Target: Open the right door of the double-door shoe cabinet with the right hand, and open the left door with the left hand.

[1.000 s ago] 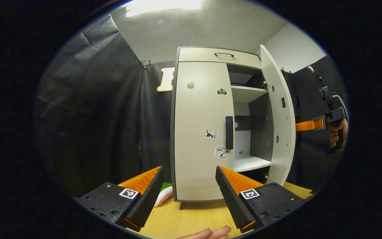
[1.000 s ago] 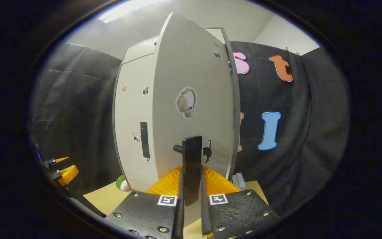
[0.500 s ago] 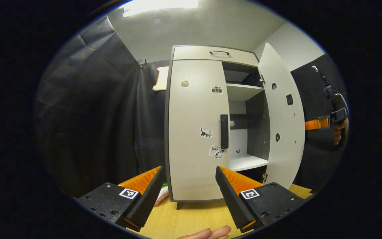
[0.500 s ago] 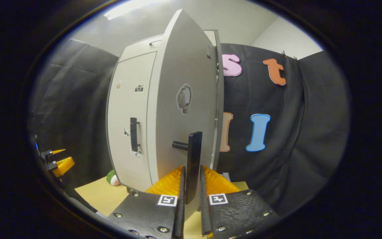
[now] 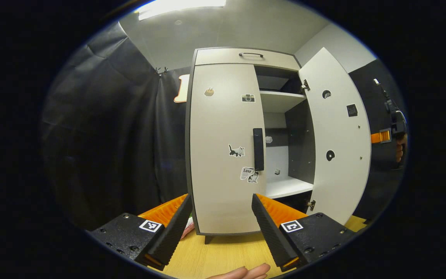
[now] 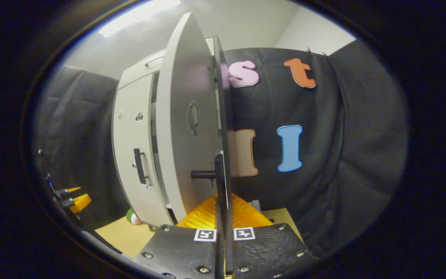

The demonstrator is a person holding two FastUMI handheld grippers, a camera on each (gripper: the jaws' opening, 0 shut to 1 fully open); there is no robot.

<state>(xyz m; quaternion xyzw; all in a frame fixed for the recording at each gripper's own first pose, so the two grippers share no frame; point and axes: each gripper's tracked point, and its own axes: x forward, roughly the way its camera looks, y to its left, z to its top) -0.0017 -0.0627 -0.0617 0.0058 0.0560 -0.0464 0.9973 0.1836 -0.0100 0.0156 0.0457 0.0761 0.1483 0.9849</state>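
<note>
The pale shoe cabinet [image 5: 223, 147] stands on a wooden table. Its left door [image 5: 223, 128] is closed, with a black vertical handle [image 5: 258, 149] on its right edge. The right door [image 5: 337, 135] is swung wide, showing shelves [image 5: 281, 101] inside. My left gripper [image 5: 220, 217] is open, low in front of the left door, apart from it. In the right gripper view the right door [image 6: 184, 131] is seen nearly edge-on, and my right gripper [image 6: 223, 228] is shut on its black handle [image 6: 220, 182]. The right gripper [image 5: 381, 136] also shows far right in the left gripper view.
Black cloth walls surround the cabinet on both sides. The wooden tabletop [image 5: 215, 257] runs in front. A small green and white object [image 6: 133, 217] lies by the cabinet's left foot. A drawer with a handle [image 5: 251, 54] tops the cabinet. A fingertip [image 5: 246, 272] shows at the bottom edge.
The right door has swung further open, pulled by my right gripper on its handle. My left gripper stayed open with the cabinet shifting slightly left in its view.
</note>
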